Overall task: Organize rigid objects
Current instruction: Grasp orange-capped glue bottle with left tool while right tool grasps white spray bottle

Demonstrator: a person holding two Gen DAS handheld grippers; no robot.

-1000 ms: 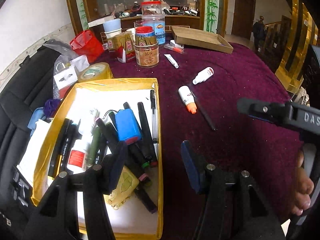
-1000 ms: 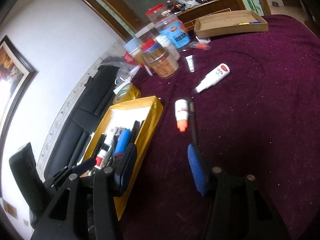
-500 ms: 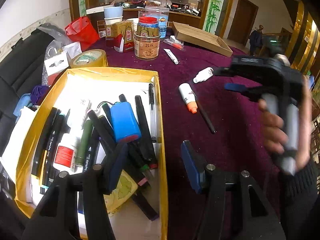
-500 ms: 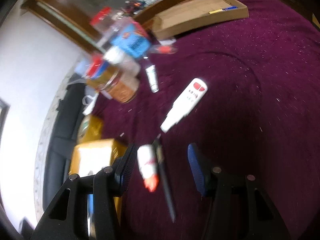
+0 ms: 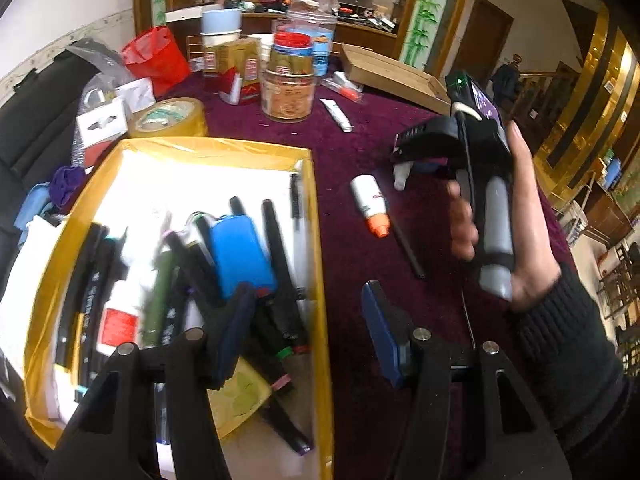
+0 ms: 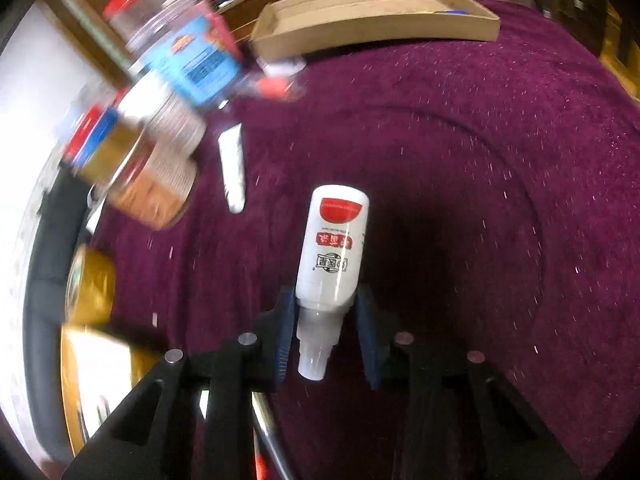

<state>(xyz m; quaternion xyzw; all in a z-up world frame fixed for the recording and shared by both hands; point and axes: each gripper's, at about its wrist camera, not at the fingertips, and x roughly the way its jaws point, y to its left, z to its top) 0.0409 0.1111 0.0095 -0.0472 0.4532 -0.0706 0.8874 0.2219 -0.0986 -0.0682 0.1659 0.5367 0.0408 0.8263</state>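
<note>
A white bottle with a red label (image 6: 334,240) lies on the purple cloth, nozzle toward me. My right gripper (image 6: 326,300) is closing, and its blue pads touch the bottle's shoulder on both sides. In the left wrist view a hand holds that right gripper (image 5: 420,148) low over the cloth, and the bottle's nozzle (image 5: 400,176) shows under it. My left gripper (image 5: 304,292) stands open over the right rim of the yellow box (image 5: 316,200), with nothing between its fingers. The box holds several pens and a blue block (image 5: 236,252).
A white bottle with an orange cap (image 5: 370,204) and a black pen (image 5: 404,248) lie beside the box. A white tube (image 5: 338,114), jars (image 5: 288,80), a tape roll (image 5: 168,118) and a cardboard tray (image 6: 376,20) stand farther back.
The right gripper came down over the red-labelled bottle and its jaws narrowed around it. The left gripper drifted slightly over the box, still open.
</note>
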